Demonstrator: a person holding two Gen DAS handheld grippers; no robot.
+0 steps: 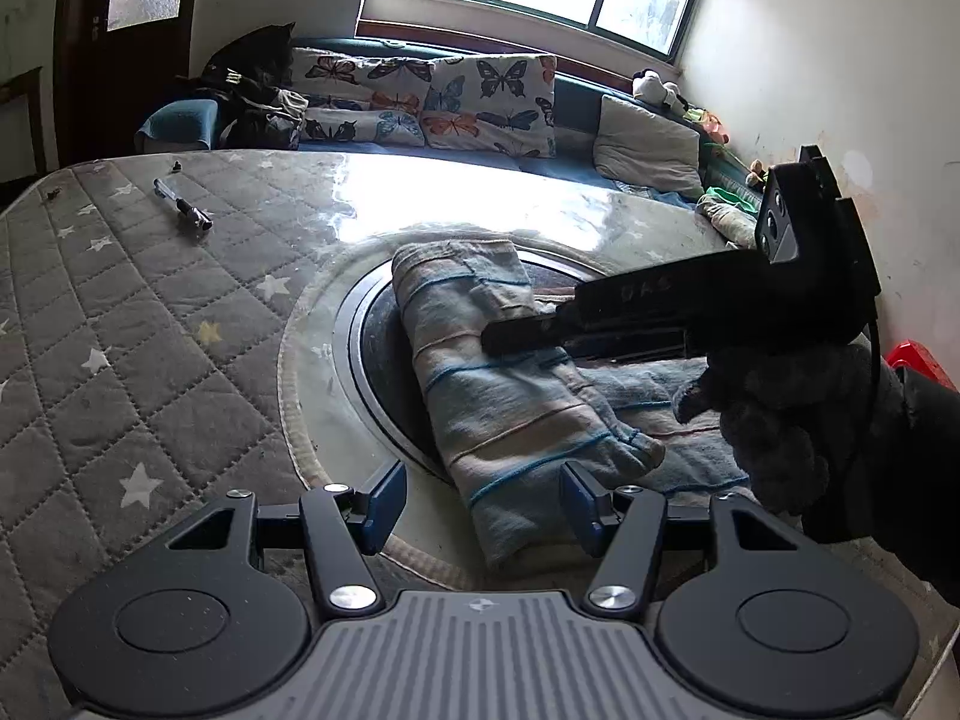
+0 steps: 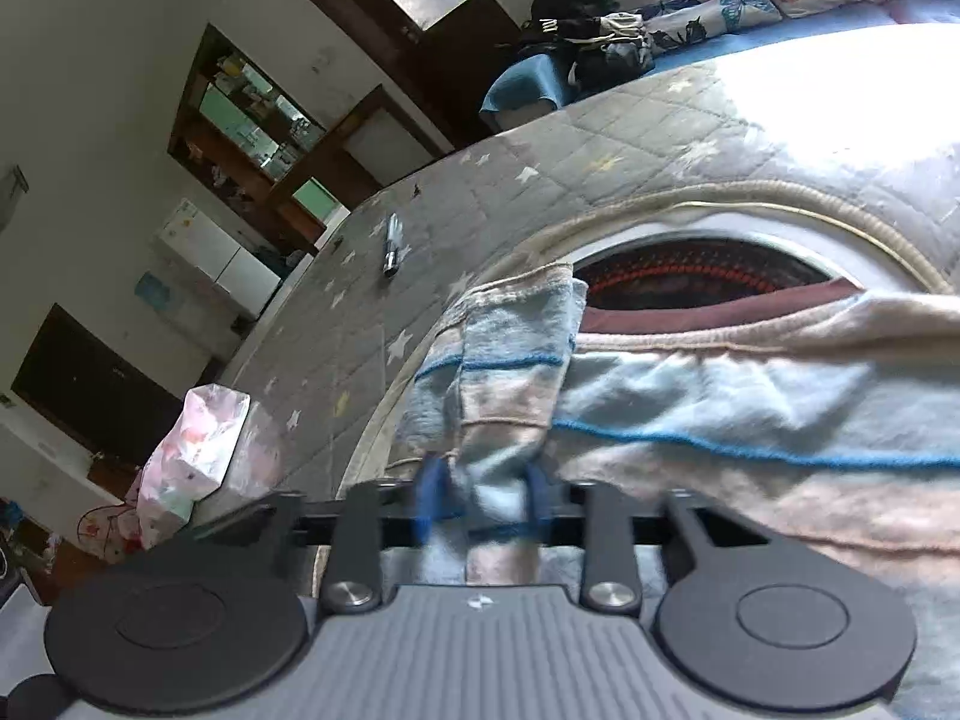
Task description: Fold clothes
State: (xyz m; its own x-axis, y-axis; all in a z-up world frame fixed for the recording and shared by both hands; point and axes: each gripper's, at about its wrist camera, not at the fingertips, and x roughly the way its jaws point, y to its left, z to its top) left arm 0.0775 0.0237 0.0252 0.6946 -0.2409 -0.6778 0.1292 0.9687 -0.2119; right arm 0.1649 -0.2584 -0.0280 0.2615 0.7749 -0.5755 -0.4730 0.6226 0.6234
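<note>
Right gripper (image 2: pixel 483 507) pinches one striped garment (image 2: pixel 720 408) – left gripper (image 1: pixel 480 507) gapes

Between the left gripper's (image 1: pixel 480 510) blue pads lies a garment (image 1: pixel 480 384) in pale blue and beige bands with thin blue stripes. Left of them, the quilted cover (image 1: pixel 120 330) is grey with white stars. Far ahead, cushions (image 1: pixel 432 102) bear butterflies.

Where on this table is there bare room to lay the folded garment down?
The quilted cover lies bare between the pen and the round heater, and along the near left edge. It is crowded around the striped garment, where the right gripper pinches cloth and the open left gripper hovers.
</note>
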